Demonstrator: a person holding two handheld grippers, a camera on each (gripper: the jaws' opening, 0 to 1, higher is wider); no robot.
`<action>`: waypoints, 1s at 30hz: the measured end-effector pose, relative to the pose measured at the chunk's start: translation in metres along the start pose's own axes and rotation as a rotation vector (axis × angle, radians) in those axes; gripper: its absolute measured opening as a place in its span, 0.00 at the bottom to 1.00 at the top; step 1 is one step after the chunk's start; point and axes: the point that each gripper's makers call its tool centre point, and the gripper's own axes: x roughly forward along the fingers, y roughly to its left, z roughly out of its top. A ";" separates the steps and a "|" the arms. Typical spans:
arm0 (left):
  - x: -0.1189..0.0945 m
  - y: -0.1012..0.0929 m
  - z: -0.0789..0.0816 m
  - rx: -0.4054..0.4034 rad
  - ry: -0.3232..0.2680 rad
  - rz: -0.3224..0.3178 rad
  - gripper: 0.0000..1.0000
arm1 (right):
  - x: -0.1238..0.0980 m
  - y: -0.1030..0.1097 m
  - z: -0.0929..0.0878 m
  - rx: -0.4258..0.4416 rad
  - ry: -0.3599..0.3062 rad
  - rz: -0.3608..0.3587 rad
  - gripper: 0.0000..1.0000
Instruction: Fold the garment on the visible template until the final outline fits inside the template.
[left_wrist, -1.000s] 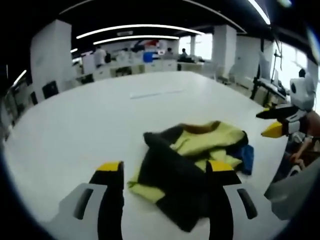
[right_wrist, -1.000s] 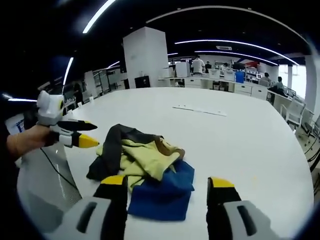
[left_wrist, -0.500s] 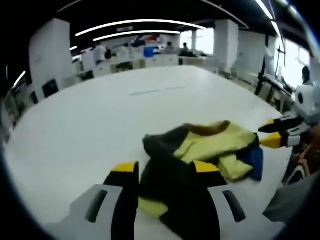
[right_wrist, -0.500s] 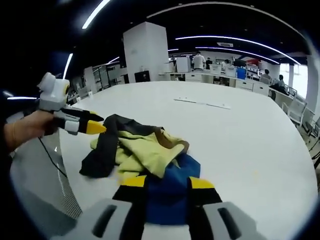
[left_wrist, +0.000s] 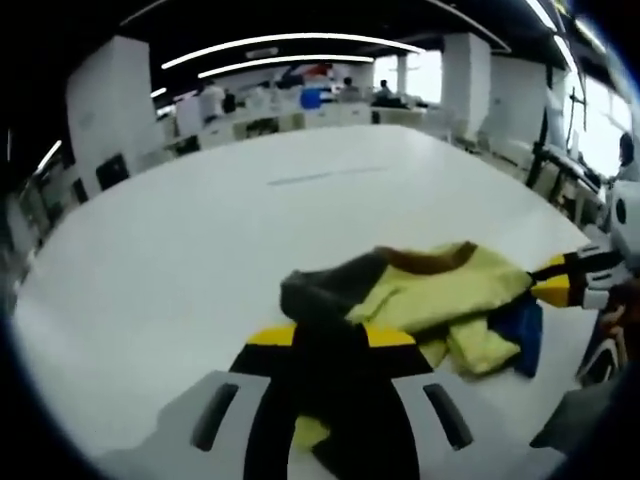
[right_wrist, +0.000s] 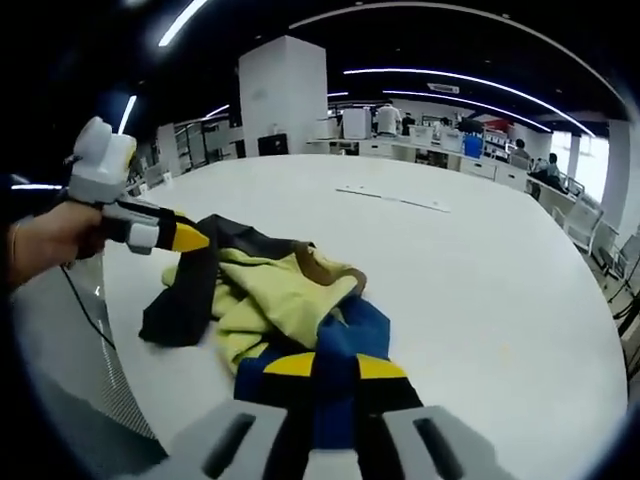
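Now the garment (left_wrist: 420, 300) lies in a crumpled heap on the white table (left_wrist: 200, 230), and both grippers sit at opposite ends of it. In the left gripper view the left gripper (left_wrist: 330, 335) has its jaws drawn close with the dark part of the cloth between them, apparently pinched. In the right gripper view the right gripper (right_wrist: 335, 365) has its jaws nearly together over the blue part (right_wrist: 350, 330), which runs up between them; it looks gripped too.

The heap's long axis runs roughly from one gripper to the other: dark end at the left gripper, blue end at the right, yellow body between. Each gripper is nearest its own end, so pulling apart along that axis should spread the cloth, I judge. No template outline is clear to me on the table.

Compared with a second ago, both pairs of jaws have narrowed from wide apart to nearly closed, and both views have moved in closer to the cloth. The heap itself looks much the same in shape.
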 end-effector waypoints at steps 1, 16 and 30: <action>0.001 0.001 0.000 0.000 0.001 0.003 0.15 | 0.000 0.000 0.000 -0.006 -0.002 -0.002 0.06; -0.010 0.021 0.005 0.001 -0.011 0.008 0.00 | -0.011 -0.014 0.013 -0.088 -0.039 -0.065 0.00; -0.034 0.037 0.047 -0.099 -0.100 -0.072 0.00 | -0.015 -0.052 0.056 -0.134 -0.106 -0.118 0.00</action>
